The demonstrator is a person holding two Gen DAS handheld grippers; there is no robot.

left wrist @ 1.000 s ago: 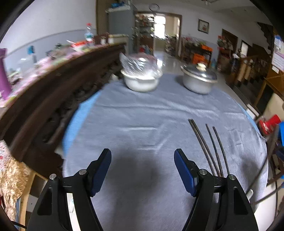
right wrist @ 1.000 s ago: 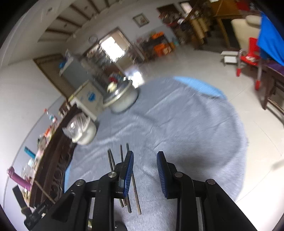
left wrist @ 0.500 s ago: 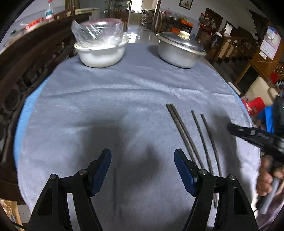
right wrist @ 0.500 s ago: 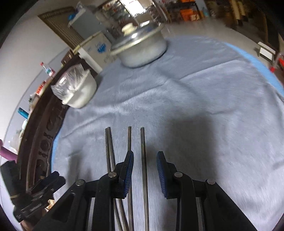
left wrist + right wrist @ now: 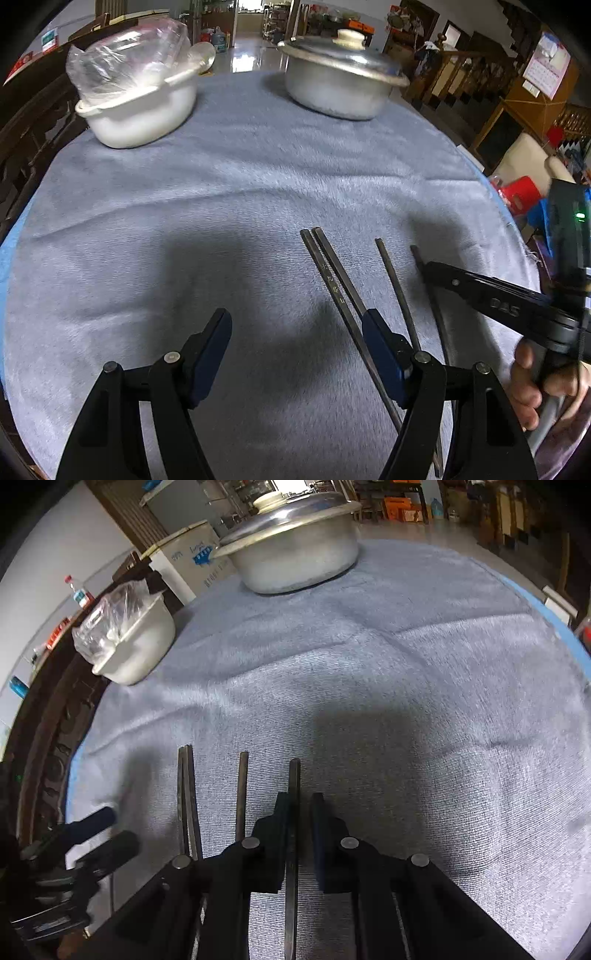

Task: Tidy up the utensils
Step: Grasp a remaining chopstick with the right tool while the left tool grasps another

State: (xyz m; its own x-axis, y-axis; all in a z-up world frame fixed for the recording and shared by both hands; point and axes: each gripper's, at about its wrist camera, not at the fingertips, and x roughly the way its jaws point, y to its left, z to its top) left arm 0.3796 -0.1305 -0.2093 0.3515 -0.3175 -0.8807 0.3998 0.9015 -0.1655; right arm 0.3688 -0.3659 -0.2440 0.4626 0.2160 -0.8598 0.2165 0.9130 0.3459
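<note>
Several dark chopsticks lie side by side on the grey-blue tablecloth point(image 5: 221, 192). A touching pair point(image 5: 334, 284) lies left, a single chopstick point(image 5: 393, 284) in the middle, and the rightmost chopstick point(image 5: 294, 786) runs between my right gripper's jaws. My right gripper point(image 5: 300, 808) is low over the cloth with its jaws narrow on either side of that chopstick, a small gap showing. It also shows in the left wrist view point(image 5: 430, 267). My left gripper point(image 5: 297, 343) is open and empty, its right finger over the touching pair.
A white bowl covered in plastic wrap point(image 5: 136, 99) stands at the back left and a lidded metal pot point(image 5: 340, 74) at the back right. A dark carved wooden sideboard point(image 5: 44, 746) runs along the table's left edge.
Both grippers came down and forward toward the chopsticks. The right gripper moved over the rightmost chopstick, which now lies between its jaws, and the jaws have narrowed.
</note>
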